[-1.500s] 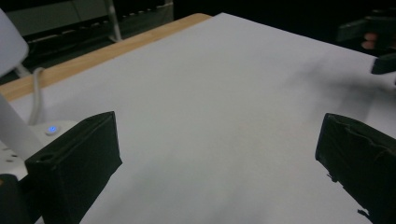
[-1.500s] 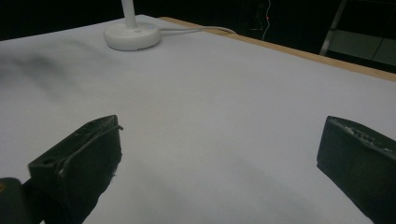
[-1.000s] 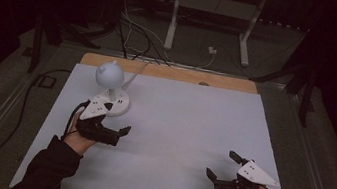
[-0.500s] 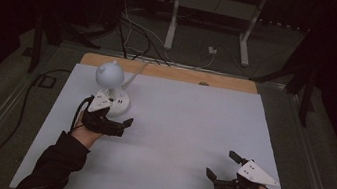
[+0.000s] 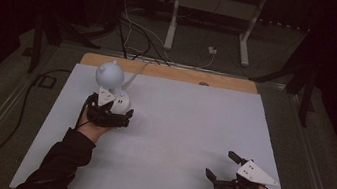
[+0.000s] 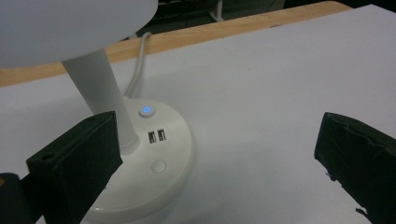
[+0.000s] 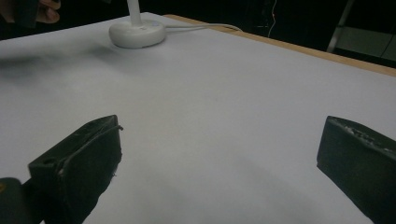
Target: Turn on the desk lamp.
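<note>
A white desk lamp with a round head (image 5: pixel 110 74) stands on a round base (image 5: pixel 120 100) at the table's far left. My left gripper (image 5: pixel 112 110) is open right at the base. In the left gripper view the base (image 6: pixel 154 186) lies low between the jaws, close to the left jaw, with nothing gripped. On the base I see a lit blue button (image 6: pixel 146 110), two USB ports (image 6: pixel 157 136) and a round white button (image 6: pixel 159 166). My right gripper (image 5: pixel 220 164) rests open near the front right of the table, with bare table between its jaws.
The white table top (image 5: pixel 192 123) has a wooden strip (image 5: pixel 169 72) along its far edge. The lamp's white cable (image 6: pixel 137 70) runs back over that strip. Beyond the table stand dark floor cables (image 5: pixel 131 28) and a white stand (image 5: pixel 213 15).
My left gripper has moved forward and slightly right, up to the lamp base. The right gripper has stayed where it was.
</note>
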Demonstrator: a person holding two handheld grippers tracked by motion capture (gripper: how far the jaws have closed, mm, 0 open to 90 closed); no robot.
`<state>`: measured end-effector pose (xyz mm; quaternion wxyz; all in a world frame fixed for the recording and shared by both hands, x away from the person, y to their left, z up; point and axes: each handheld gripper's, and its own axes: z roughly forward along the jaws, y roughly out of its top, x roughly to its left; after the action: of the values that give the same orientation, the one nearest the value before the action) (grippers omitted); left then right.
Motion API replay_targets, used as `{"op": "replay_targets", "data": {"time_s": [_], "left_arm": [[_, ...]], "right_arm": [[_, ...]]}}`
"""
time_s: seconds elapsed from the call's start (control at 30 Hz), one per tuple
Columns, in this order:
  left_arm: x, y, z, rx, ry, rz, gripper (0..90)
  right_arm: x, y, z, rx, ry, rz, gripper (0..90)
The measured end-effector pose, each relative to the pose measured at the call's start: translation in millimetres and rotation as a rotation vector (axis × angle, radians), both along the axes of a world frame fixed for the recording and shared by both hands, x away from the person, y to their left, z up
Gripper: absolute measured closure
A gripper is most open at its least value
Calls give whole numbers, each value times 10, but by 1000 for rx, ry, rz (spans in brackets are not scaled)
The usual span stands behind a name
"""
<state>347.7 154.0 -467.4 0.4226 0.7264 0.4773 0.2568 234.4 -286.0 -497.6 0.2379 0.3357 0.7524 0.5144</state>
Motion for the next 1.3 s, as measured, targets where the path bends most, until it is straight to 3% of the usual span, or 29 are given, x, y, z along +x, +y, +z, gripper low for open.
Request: {"op": "replay_targets", "data": {"time_s": [0.2, 0.4, 0.43, 0.5, 0.63, 0.7, 0.87, 1.03, 1.3], "left_arm": [[60, -32, -62, -16, 34, 14, 11], [99, -41, -90, 10, 21, 85, 98], [110, -32, -94, 1, 26, 91, 170], [130, -22, -106, -1, 36, 113, 184], [145, -7, -130, 11, 30, 129, 402], [149, 0, -134, 16, 24, 140, 425], [161, 39, -141, 15, 22, 144, 608], [189, 91, -172, 1, 49, 123, 710], [240, 137, -236, 15, 71, 105, 875]], "right_arm": [[1, -2, -1, 2, 2, 1, 0], [-2, -2, 1, 2, 2, 3, 0], [-1, -4, 1, 5, 4, 2, 0], [-3, -3, 0, 4, 4, 3, 0], [0, -1, -2, 2, 7, 5, 0], [-1, -1, -3, 1, 8, 6, 0], [2, -1, -5, 2, 11, 7, 0], [1, 0, -2, 1, 10, 9, 0], [-2, -1, 0, 0, 8, 11, 0]]}}
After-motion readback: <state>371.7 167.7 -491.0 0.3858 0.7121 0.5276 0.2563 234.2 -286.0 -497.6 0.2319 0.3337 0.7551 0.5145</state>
